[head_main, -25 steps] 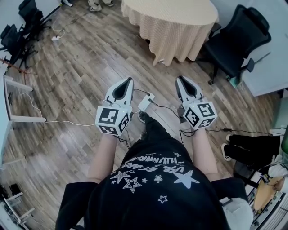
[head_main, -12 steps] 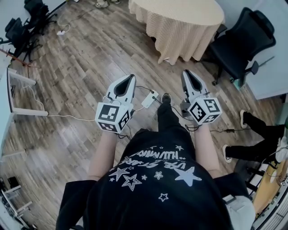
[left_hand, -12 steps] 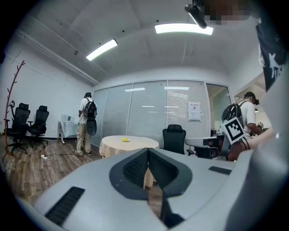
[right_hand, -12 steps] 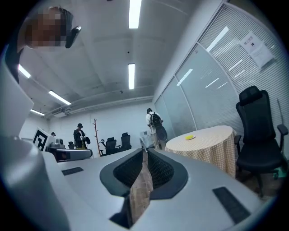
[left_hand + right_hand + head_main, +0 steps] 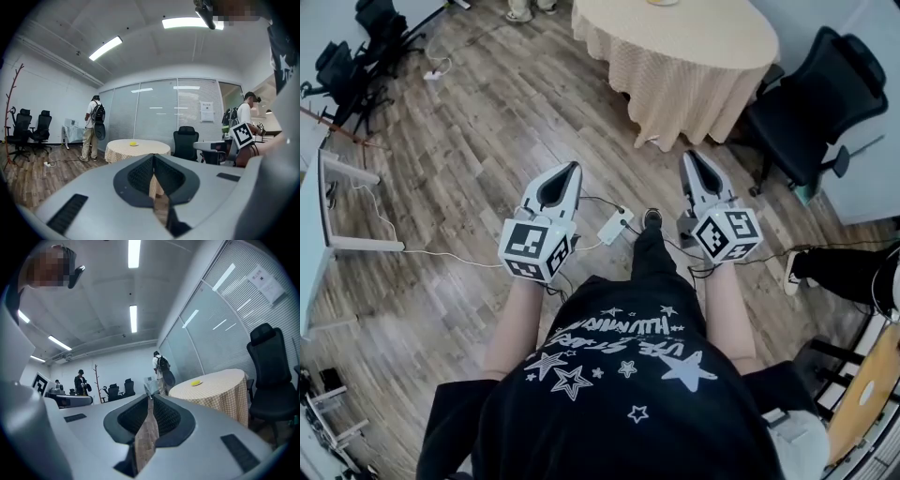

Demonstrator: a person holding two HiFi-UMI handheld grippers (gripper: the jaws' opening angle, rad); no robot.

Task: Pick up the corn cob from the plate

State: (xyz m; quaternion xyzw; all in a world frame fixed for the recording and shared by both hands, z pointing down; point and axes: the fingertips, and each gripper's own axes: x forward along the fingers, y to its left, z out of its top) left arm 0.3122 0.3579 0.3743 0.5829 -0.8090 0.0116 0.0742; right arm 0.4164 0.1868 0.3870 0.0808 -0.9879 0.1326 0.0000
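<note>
A yellow corn cob (image 5: 133,143) lies on a small plate on the round table with the beige checked cloth (image 5: 675,56), far ahead of both grippers. The right gripper view also has the corn cob (image 5: 196,382) on that table (image 5: 220,394). My left gripper (image 5: 572,166) and right gripper (image 5: 689,155) are held side by side at waist height over the wooden floor, pointing toward the table. The jaws of both meet at the tips with nothing between them, as seen in the left gripper view (image 5: 153,155) and the right gripper view (image 5: 150,397).
A black office chair (image 5: 811,103) stands right of the table. A white power strip (image 5: 614,225) and cables lie on the floor between the grippers. A white desk (image 5: 323,211) is at the left, with black chairs (image 5: 356,47) beyond. A person with a backpack (image 5: 93,129) stands by the table.
Both grippers and the person carrying them have moved forward toward the round table, which now sits nearer in the head view. A foot has stepped forward between the grippers. The jaws stay shut.
</note>
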